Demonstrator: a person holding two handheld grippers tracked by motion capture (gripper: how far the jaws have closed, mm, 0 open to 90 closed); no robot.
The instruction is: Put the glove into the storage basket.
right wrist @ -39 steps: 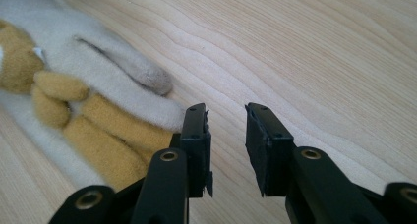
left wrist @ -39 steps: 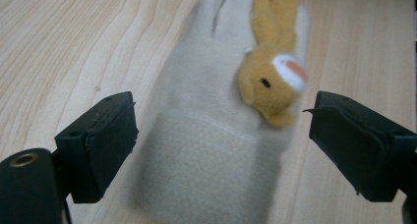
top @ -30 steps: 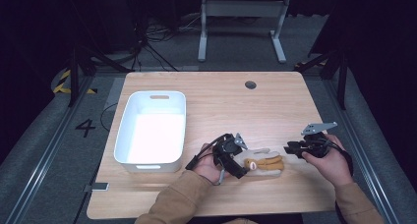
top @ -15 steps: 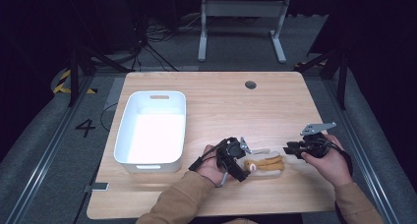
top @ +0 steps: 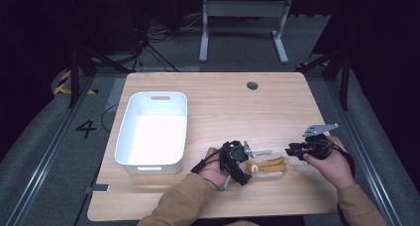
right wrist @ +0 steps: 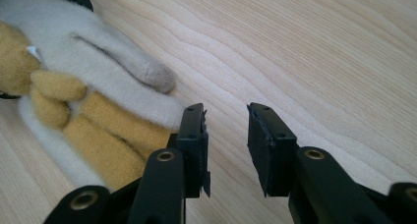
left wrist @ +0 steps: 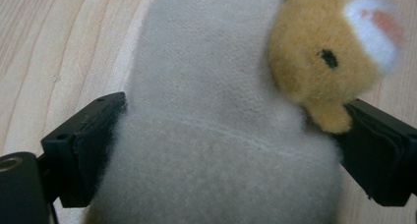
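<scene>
A beige fleece glove with a tan bear sewn on it lies on the wooden table near its front edge. My left gripper sits at the glove's cuff end. In the left gripper view its jaws press on both sides of the fleece, the right one against the bear's head. My right gripper rests just right of the glove's fingertips. Its jaws stand open over bare wood, the left one beside the glove's fingers.
A white plastic bin stands left of the left hand. A round cable hole is at the table's far side. A metal desk frame stands on the floor beyond the table.
My left gripper has edged slightly right and down onto the glove's cuff. The right hand has kept still.
</scene>
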